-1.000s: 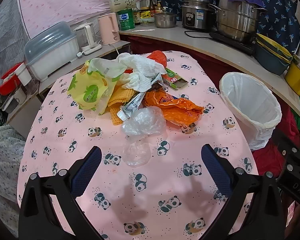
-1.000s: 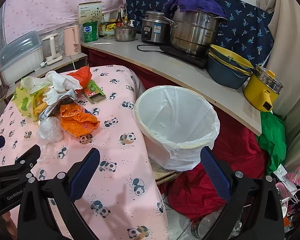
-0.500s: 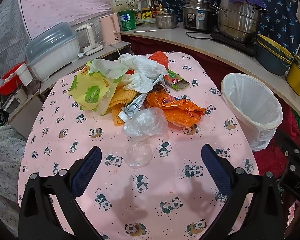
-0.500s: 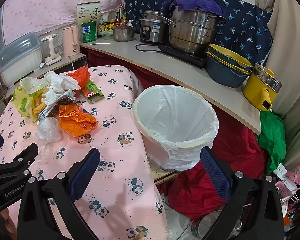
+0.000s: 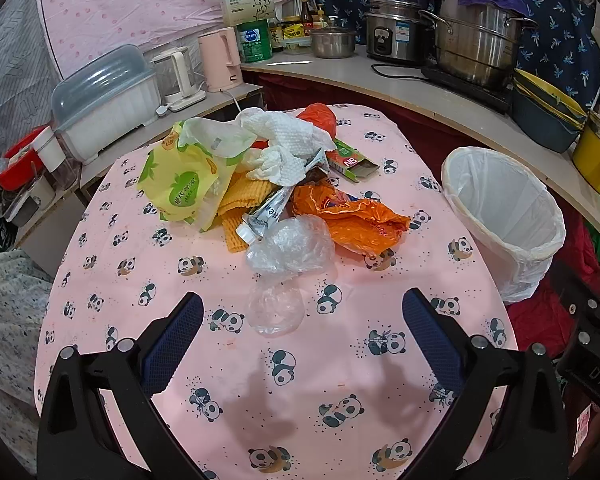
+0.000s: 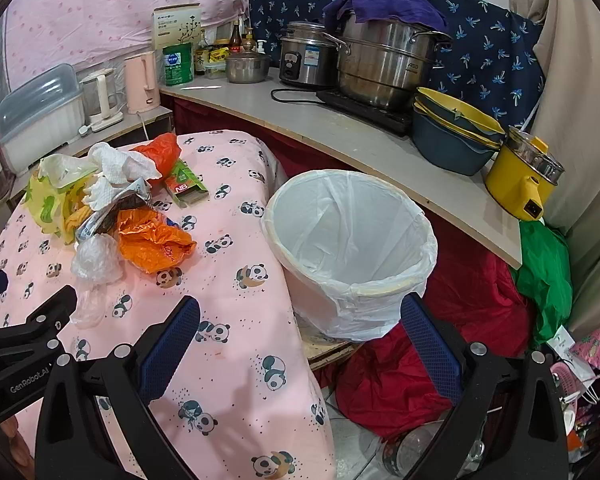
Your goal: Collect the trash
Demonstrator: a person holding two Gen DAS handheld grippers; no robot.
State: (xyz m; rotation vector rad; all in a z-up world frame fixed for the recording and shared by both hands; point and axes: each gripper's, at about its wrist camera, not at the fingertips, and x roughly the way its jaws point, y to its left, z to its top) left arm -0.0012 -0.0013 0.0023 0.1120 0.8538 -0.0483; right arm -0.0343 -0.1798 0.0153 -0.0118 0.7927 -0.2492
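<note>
- Trash [image 5: 276,188] lies heaped near the middle of the panda-print tabletop [image 5: 340,360]: a yellow-green bag [image 5: 180,184], white paper towel [image 5: 284,148], an orange wrapper [image 5: 352,220], a small green carton [image 5: 352,162] and crumpled clear plastic [image 5: 292,246].
- A bin [image 6: 352,248] lined with a white bag stands just beside the tabletop's right edge; its visible inside holds only the liner.
- Left gripper [image 5: 300,336] hovers over the near tabletop, fingers wide apart, holding nothing.
- Right gripper [image 6: 300,338] hangs before the bin, fingers likewise spread and holding nothing.
</note>
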